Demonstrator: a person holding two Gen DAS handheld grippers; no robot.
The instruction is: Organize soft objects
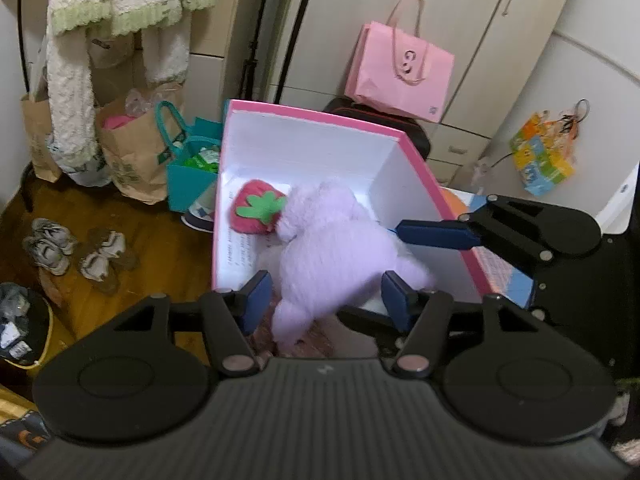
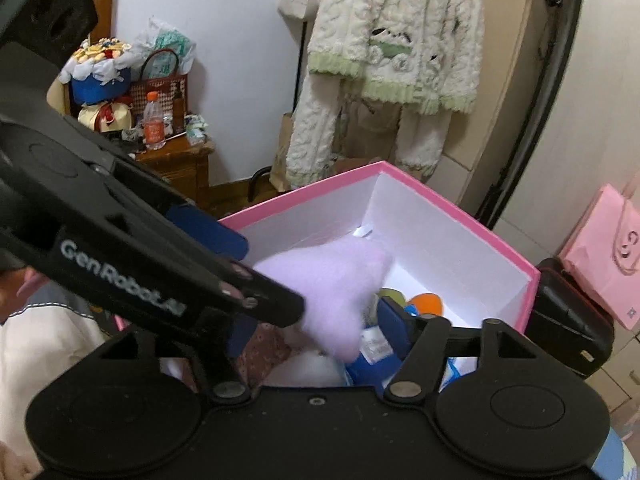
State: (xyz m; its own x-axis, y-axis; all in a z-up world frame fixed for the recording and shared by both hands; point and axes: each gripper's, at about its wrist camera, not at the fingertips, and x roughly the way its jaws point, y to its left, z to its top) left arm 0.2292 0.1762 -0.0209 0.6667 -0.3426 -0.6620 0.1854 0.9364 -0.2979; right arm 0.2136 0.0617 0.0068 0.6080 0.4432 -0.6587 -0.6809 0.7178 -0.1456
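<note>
Left gripper (image 1: 326,298): jaws spread, the blue pads standing clear on either side of the lilac plush toy (image 1: 332,248). The toy lies between the pads, but neither pad is seen pressing on it. Its lower end hangs over the near rim of the pink box (image 1: 310,114), and its upper part rests inside the box against the white floor.

Right gripper (image 2: 316,326): jaws spread. One blue pad shows plainly on the right of the right wrist view; the other is largely hidden behind the left gripper's black linkage, which crosses that view diagonally. The lilac toy's fluffy end sits between the two, with no pinch visible. In the left wrist view a blue finger (image 1: 436,234) of the right gripper reaches over the box's right wall, just beside the toy.

Inside the box, a red strawberry plush (image 1: 256,210) with a green felt leaf lies touching the lilac toy's far end. The right wrist view also shows orange, green and blue items at the box's near side, too obscured to identify.

Surroundings: a pink paper bag (image 1: 400,70) behind the box against pale cupboards; a teal bag (image 1: 192,172) and brown paper bags (image 1: 136,156) on the wooden floor to the left; shoes (image 1: 76,250) nearby; a white fleece garment (image 2: 396,52) with green trim hanging above
</note>
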